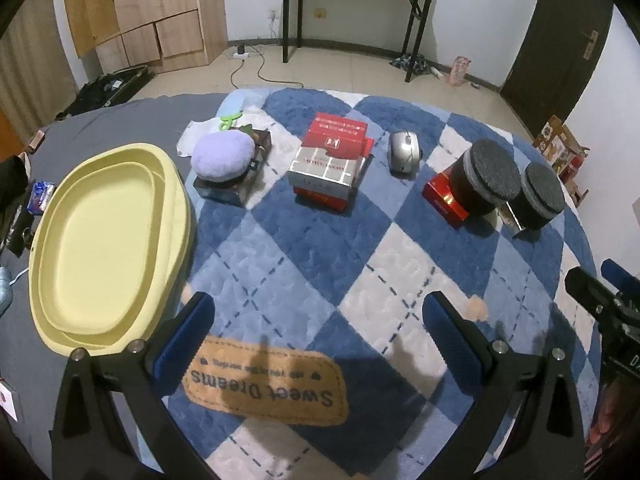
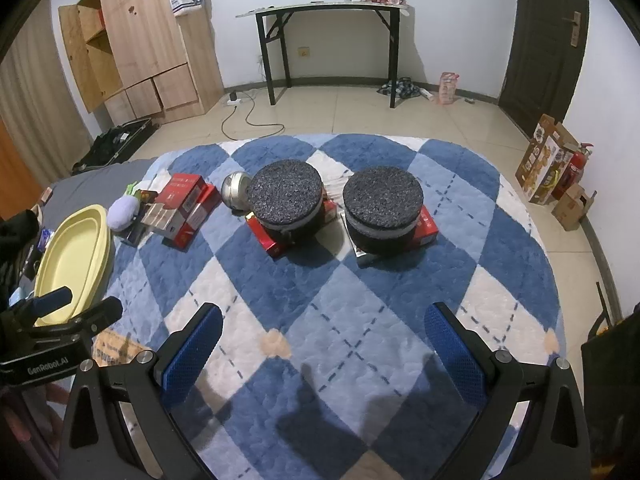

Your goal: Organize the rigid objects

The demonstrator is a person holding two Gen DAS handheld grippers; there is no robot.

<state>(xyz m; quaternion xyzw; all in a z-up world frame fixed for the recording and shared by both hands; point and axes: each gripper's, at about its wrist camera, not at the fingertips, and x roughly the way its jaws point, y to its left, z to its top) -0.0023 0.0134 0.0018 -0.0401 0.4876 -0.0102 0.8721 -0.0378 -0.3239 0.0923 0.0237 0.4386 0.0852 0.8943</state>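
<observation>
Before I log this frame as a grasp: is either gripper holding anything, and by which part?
Nothing is held. The left gripper and right gripper are both open over the blanket.

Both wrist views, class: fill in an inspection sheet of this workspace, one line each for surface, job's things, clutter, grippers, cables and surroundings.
Surface: blue and white diamond blanket with a "Sweet Dreams" patch.
Job's things: yellow tray, empty; stacked red and silver boxes; silver mouse; two black foam-topped cylinders, each resting on a red box.
Clutter: purple plush on a dark box.
Grippers: left gripper and right gripper both open, holding nothing, above the blanket.
Cables: black cable running from a power strip on the floor.
Surroundings: folding table, wooden cabinet, dark door, cardboard boxes.
</observation>
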